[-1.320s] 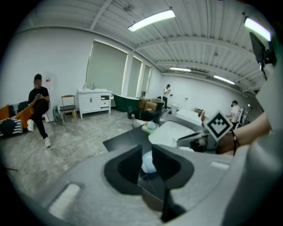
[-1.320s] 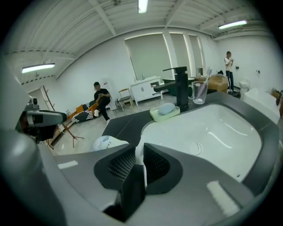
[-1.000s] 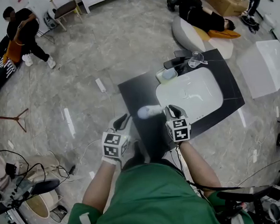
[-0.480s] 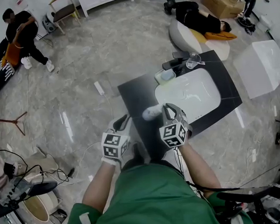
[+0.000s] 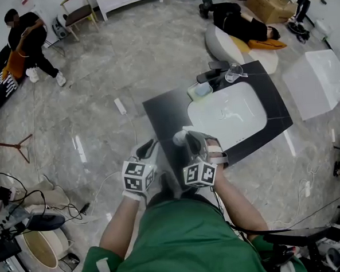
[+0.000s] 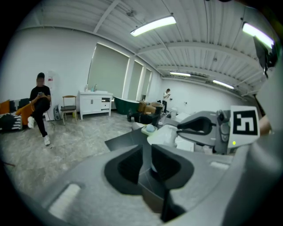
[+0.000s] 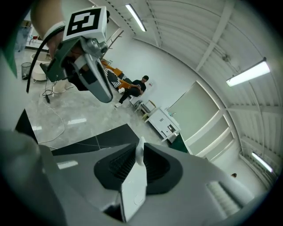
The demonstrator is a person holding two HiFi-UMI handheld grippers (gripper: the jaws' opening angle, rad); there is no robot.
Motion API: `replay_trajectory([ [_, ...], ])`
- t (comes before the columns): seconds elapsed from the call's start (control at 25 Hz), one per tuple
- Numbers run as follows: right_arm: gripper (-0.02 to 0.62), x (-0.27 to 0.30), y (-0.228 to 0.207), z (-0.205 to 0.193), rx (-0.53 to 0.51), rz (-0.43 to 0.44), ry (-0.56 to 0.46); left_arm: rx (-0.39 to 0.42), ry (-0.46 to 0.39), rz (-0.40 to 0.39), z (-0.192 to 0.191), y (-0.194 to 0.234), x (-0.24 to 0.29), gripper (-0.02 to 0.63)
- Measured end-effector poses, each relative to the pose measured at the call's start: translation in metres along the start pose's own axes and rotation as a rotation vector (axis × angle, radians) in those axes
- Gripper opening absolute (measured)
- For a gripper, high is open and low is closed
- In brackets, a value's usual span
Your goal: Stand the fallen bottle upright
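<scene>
Right gripper view shows the right gripper (image 7: 139, 152) clamped on the white plastic bottle (image 7: 132, 194), with the black countertop (image 5: 164, 113) beneath it. Such a thin pinch could let the bottle swivel or slip. The left gripper (image 6: 146, 161) beside it is narrowly parted and empty.

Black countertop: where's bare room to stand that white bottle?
On the countertop, the wide strip left of the white basin is bare; so is the narrow strip right of it. The far edge is crowded: soap dish, glass, dark gadgets.

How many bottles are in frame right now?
1. A white bottle is clamped in the right gripper, over the black counter beside the sink. More could be hidden.
</scene>
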State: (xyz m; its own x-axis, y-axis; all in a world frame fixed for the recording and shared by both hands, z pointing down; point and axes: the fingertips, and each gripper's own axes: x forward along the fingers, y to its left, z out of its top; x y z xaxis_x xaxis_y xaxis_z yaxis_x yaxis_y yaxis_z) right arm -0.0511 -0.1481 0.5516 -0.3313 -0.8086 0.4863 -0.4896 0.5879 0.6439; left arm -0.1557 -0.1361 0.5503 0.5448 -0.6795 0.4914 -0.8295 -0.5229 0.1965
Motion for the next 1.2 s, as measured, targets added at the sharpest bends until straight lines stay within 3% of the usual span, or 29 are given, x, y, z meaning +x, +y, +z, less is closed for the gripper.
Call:
replay_trajectory([
  [0.24, 0.060, -0.009, 0.015, 0.011, 0.016, 0.032, -0.055, -0.026, -0.006, 0.010, -0.006, -0.005, -0.006, 0.061],
  [0.52, 0.071, -0.017, 0.021, 0.023, 0.270, 0.162, -0.136, -0.033, -0.009, 0.014, -0.007, -0.012, -0.012, 0.061],
  [0.64, 0.075, -0.022, 0.023, 0.025, 0.331, 0.192, -0.157, -0.030, -0.017, 0.020, -0.004, -0.013, -0.015, 0.061],
  [0.88, 0.075, -0.038, -0.002, 0.030, 0.505, 0.175, -0.211, -0.020, -0.038, 0.023, 0.007, -0.018, -0.015, 0.061],
  [1.2, 0.074, -0.061, -0.080, 0.018, 0.759, 0.065, -0.264, 0.032, -0.114, 0.049, 0.053, -0.021, -0.019, 0.061],
])
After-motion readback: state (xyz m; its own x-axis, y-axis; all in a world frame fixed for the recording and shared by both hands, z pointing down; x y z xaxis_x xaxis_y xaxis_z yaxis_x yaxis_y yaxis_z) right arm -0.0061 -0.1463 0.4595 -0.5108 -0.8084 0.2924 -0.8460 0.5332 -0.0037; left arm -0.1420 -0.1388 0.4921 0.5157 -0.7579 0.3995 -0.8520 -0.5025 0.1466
